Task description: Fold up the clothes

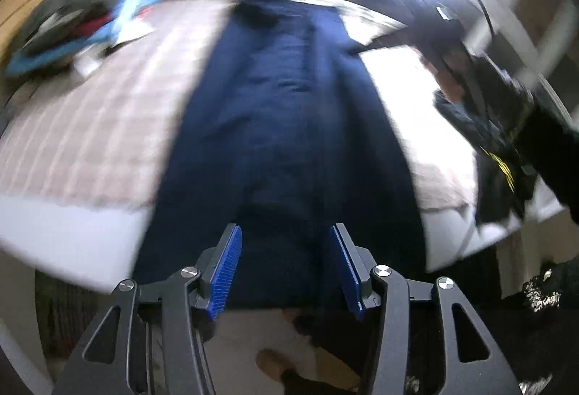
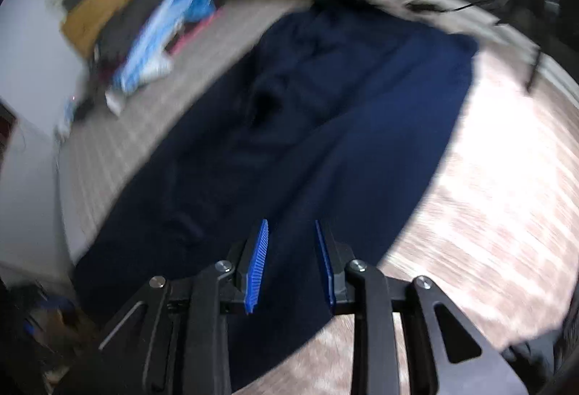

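On the checked bedspread [image 1: 83, 127] the navy garment [image 1: 282, 127] lies spread lengthwise, its near end hanging over the edge of the bed toward the person, its far end bunched darkly near the wall; a pile of blue and dark clothes [image 1: 90, 22] sits well apart at the far left. The left gripper [image 1: 286, 268] hangs above the near hem with its blue pads spread and nothing between them; the right gripper [image 2: 292, 266] hovers over the garment's near half, its pads parted more narrowly and likewise pinching nothing. Both views are smeared, so the exact edge of the cloth beneath each claw is hard to read; that is the first risk, since a pinch made now may catch only the top layer, or the bedspread with it. A raised wrinkle near the middle of the garment would likely be trapped inside any fold made over it; and if the two claws grip at uneven points along the hem, the fold probably comes out skewed.
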`<action>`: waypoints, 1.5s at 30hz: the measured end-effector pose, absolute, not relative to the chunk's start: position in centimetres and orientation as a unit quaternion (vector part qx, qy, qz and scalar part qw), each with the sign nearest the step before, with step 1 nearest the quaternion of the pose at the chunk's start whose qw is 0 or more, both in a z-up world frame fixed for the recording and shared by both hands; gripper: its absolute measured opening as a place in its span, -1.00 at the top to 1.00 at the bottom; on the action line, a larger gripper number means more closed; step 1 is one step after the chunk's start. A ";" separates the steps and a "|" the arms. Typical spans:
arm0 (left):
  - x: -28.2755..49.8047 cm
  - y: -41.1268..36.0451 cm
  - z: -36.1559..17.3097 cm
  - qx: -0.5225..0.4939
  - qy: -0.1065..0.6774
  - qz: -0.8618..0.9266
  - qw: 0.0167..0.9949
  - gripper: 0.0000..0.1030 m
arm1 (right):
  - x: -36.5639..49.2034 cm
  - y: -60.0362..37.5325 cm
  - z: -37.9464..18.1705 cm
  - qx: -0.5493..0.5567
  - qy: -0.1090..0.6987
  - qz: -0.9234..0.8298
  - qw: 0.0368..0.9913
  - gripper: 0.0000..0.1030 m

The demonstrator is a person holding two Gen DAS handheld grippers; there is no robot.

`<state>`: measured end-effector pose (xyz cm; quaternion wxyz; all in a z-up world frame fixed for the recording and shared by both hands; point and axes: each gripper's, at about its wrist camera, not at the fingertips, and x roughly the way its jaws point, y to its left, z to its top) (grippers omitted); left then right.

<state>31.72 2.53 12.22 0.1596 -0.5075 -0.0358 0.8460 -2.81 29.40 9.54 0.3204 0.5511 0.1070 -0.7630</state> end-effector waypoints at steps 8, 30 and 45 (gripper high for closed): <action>34.0 -4.0 9.3 -0.537 -0.030 0.841 0.051 0.02 | -3.8 26.7 12.1 0.542 0.075 -0.742 0.387 -0.10; 33.1 -3.3 7.4 -0.530 -0.021 0.842 0.093 0.96 | -5.7 19.2 8.1 0.559 0.157 -0.730 0.362 -0.16; 36.0 4.2 10.8 -0.509 0.013 0.834 0.213 0.96 | -9.5 20.2 7.5 0.612 0.043 -0.718 0.328 -0.16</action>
